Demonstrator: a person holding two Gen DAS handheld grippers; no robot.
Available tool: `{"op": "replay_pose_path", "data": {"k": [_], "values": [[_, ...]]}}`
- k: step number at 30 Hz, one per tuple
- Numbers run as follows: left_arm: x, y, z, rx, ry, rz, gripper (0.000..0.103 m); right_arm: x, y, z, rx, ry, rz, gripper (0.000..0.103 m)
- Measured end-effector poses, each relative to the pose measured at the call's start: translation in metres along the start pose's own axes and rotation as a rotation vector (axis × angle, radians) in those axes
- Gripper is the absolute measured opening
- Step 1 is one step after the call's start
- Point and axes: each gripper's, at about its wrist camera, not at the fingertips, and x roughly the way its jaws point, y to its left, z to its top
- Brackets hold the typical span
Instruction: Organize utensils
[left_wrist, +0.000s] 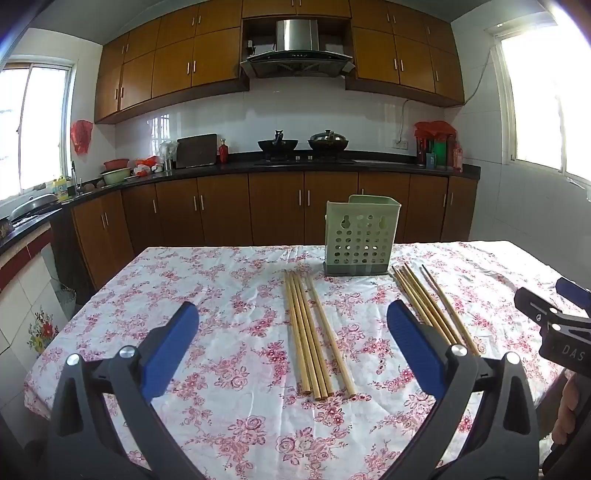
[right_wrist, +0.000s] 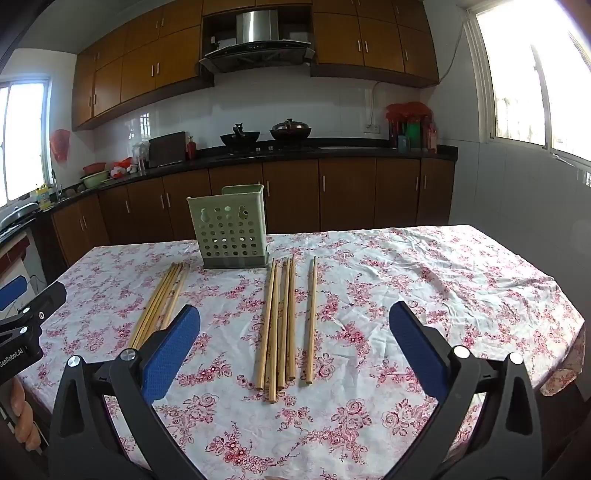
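Up close through the left wrist view, the left hand-held gripper (left_wrist: 291, 341) hangs released, blue pads wide apart, above a near bundle of chopsticks (left_wrist: 312, 334) on the floral worktop (left_wrist: 221, 295); I count about five, though they overlap. A second bundle (left_wrist: 430, 306) is partly hidden behind the right pad. One green perforated holder (left_wrist: 362, 236) stands upright just beyond both bundles.

Over in the right wrist view, the right hand-held gripper (right_wrist: 293, 341) is likewise released, grasping nothing. Five chopsticks lie between its pads, one slightly apart (right_wrist: 311, 319). The other bundle's lower ends vanish behind the left pad.
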Motion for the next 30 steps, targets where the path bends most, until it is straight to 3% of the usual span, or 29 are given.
{"op": "replay_pose_path", "data": {"k": [30], "values": [[0.0023,-0.0027,-0.0003,-0.001,0.003,-0.001,0.099,0.0014,0.0004,-0.0016,0.003,0.002,0.001,0.101]]}}
